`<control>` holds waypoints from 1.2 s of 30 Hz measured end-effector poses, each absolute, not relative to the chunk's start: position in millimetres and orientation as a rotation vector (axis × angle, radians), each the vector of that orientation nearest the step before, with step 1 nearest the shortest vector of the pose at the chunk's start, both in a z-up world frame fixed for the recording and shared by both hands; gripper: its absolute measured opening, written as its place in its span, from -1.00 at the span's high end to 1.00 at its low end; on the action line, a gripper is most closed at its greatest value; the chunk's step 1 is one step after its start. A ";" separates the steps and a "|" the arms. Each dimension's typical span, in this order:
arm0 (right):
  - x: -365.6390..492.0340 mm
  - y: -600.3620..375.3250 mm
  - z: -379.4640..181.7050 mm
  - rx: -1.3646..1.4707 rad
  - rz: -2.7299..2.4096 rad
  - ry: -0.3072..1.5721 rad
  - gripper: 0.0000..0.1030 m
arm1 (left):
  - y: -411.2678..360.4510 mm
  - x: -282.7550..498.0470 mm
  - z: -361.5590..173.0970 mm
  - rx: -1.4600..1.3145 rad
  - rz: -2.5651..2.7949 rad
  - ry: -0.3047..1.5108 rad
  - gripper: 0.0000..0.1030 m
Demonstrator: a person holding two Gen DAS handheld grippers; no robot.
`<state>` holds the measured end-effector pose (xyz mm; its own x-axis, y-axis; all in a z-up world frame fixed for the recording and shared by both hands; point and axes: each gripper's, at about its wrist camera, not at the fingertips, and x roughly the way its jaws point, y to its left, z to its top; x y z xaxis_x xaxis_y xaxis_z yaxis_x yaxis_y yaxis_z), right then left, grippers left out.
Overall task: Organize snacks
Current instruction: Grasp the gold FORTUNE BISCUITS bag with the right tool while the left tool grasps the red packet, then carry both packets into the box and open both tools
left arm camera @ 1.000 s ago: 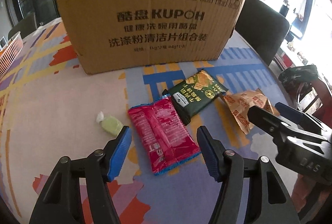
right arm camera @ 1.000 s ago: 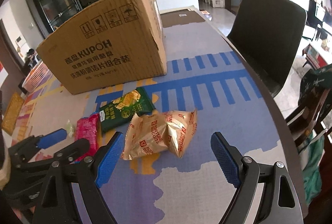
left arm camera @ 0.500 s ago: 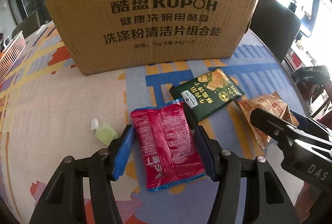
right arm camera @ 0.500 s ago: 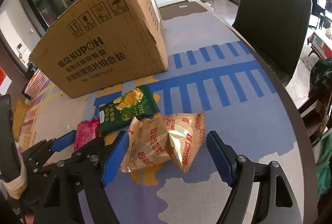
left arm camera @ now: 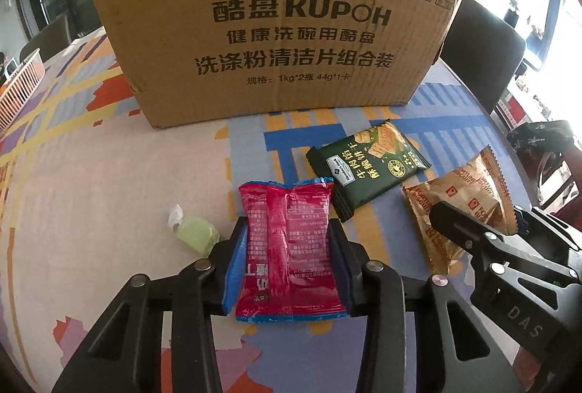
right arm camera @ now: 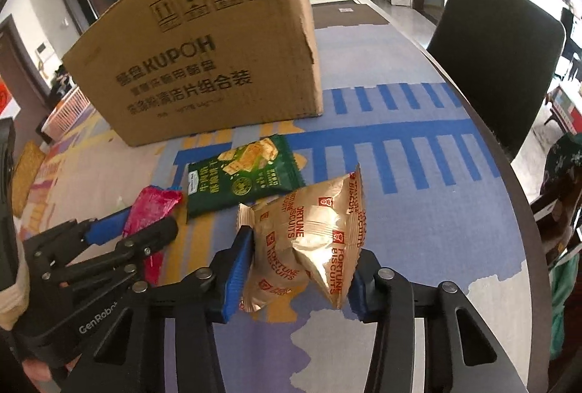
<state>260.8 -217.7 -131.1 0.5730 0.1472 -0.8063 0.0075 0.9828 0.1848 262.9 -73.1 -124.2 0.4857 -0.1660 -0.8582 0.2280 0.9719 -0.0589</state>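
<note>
Near the tabletop's (left arm camera: 109, 175) front edge, the left hand-held gripper (left arm camera: 287, 265) is closing, pads pressing the red snack packet (left arm camera: 287, 247). Toward the right edge, the right hand-held gripper (right arm camera: 298, 269) is closing on the gold biscuit bag (right arm camera: 309, 240).

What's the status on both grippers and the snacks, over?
Left gripper closing on red packet. Right gripper closing on gold biscuit bag. Green cracker pack untouched before cardboard box. Nothing blocking.

Both wrist views look steeply down, close over the table (left arm camera: 109, 175), facing the box (left arm camera: 276, 25). Left view sits left of right; both share the green packet (right arm camera: 243, 176).
</note>
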 end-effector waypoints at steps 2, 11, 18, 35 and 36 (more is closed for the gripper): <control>258.7 -215.0 -128.7 0.165 0.082 0.954 0.14 | -70.6 262.2 -123.5 0.058 -0.239 1.035 0.21; 248.8 -205.4 -116.8 0.142 0.094 0.931 0.15 | -54.0 248.5 -108.2 0.019 -0.237 1.018 0.21; 241.3 -202.7 -101.4 0.138 0.106 0.898 0.15 | -45.5 237.4 -83.7 0.014 -0.245 0.961 0.21; 244.6 -189.5 -31.2 0.123 0.133 0.737 0.15 | -30.7 241.8 1.9 0.005 -0.252 0.765 0.21; 245.5 -188.9 -27.9 0.124 0.134 0.729 0.15 | -30.1 242.6 5.5 0.004 -0.251 0.756 0.21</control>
